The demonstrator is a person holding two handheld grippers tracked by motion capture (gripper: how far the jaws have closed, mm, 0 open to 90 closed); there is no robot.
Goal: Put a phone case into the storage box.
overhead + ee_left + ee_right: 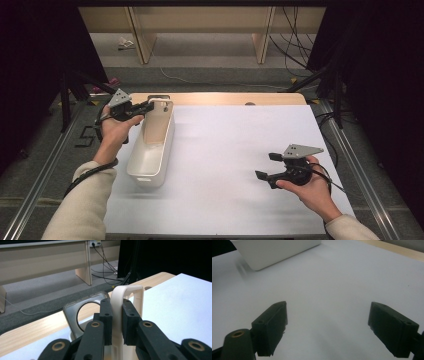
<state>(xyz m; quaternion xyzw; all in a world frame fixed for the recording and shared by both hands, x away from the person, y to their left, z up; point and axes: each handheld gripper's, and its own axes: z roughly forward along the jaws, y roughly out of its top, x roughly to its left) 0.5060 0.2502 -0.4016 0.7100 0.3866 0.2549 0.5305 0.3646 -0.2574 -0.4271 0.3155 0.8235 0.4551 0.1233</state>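
So the left tool point(148, 105) is pinching the handle at the far end of the white plastic bin point(150, 150), which sits left of centre in the high view, lengthwise on the white sheet point(235, 160) covering the worktop. In the left gripper view you can see it really well: both black pads point(106, 320) are pressed flat against either side of the thin cream handle loop point(126, 293), which pokes up between them in the middle of the frame. Makes sense to grab it there, since the loop is the one narrow bit a small tool can actually close around; the bin walls look way too wide apart for that.

The bin looks empty to me and seems to rest flat on the sheet, though I can't tell for sure if the far end is lifted a touch. Behind the handle there's a metal plate with a round hole point(85, 312) set into the wooden edge of the worktop.

The right tool point(266, 166) sits at lower right of the high view, well apart from the bin, spread wide over bare sheet with nothing between its pads point(272, 325). My guess is it's just parked there, ready to help steady or catch the bin if the left one drags or lifts it.
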